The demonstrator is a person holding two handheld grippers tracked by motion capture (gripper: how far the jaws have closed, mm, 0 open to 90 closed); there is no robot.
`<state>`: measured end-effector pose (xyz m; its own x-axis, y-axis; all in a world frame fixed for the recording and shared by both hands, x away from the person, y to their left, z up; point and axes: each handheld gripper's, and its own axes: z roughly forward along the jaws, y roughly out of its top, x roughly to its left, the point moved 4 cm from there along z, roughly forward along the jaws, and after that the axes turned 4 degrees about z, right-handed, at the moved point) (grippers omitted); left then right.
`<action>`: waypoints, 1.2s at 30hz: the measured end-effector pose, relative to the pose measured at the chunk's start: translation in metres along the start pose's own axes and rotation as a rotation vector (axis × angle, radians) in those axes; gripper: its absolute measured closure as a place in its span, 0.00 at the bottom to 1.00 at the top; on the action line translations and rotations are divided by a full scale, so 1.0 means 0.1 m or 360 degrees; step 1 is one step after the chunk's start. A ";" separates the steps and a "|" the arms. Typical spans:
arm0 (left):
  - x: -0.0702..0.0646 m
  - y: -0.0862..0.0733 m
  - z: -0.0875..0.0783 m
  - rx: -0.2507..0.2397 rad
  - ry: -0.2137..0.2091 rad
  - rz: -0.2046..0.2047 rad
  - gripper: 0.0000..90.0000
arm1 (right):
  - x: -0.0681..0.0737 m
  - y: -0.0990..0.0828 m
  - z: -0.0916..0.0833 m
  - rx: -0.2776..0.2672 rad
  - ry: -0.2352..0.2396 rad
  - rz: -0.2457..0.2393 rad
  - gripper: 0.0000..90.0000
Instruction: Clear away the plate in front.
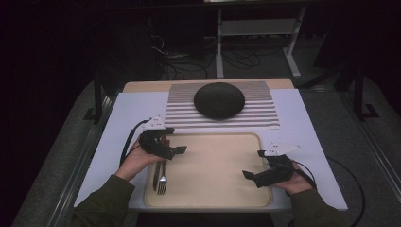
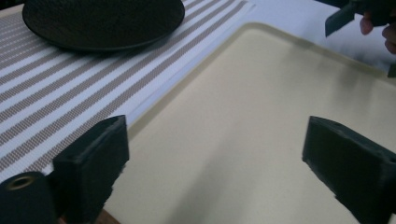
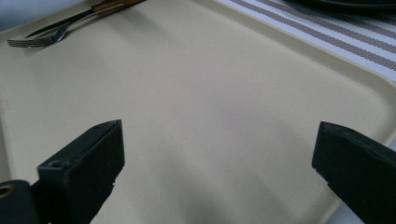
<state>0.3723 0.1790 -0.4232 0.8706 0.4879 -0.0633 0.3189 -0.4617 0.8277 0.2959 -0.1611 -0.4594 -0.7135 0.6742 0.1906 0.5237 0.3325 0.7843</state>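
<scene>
A beige tray [image 1: 208, 204] lies at the table's near edge, with a fork [image 1: 162, 182] and a knife [image 1: 155, 177] side by side along its left part. Behind it a black plate [image 1: 219, 100] rests on a striped placemat [image 1: 257, 118]. My left gripper [image 1: 177, 150] hovers over the tray's left side, just past the cutlery handles. Its jaws stand wide open, with bare tray [image 2: 243, 121] between them. My right gripper [image 1: 253, 164] sits over the tray's right side, also open and empty [image 3: 219, 140]. The fork [image 3: 32, 41] and knife [image 3: 70, 18] show far off in the right gripper view.
A white sheet [image 1: 127, 113] covers the table under the tray and placemat. The plate [image 2: 102, 21] and placemat [image 2: 70, 102] lie to the left in the left gripper view. Table legs and cables [image 1: 189, 61] stand on the dark floor beyond.
</scene>
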 end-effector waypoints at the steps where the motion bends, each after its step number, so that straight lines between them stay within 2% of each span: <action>1: 0.01 0.01 0.01 0.0001 0.0003 0.0008 0.02 | 0.00 0.00 0.00 -0.0002 0.0000 0.0000 0.02; 16: 0.16 0.20 0.21 -0.0010 0.0005 0.0011 0.00 | -0.01 0.00 0.00 -0.0008 0.0008 0.0012 0.02; 22: 0.22 0.28 0.30 -0.0035 0.0004 0.0036 0.00 | -0.01 0.00 0.00 -0.0007 0.0009 0.0011 0.02; 32: 0.34 0.40 0.41 -0.0075 -0.0025 0.0018 0.00 | -0.01 0.00 0.00 -0.0007 0.0011 0.0011 0.02; 36: 0.40 0.43 0.47 -0.0069 -0.0011 0.0015 0.00 | -0.01 0.00 0.00 -0.0007 0.0009 0.0012 0.02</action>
<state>0.4384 0.1441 -0.4158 0.8762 0.4782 -0.0590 0.2942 -0.4339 0.8516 0.2965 -0.1619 -0.4599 -0.7124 0.6728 0.1998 0.5270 0.3248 0.7854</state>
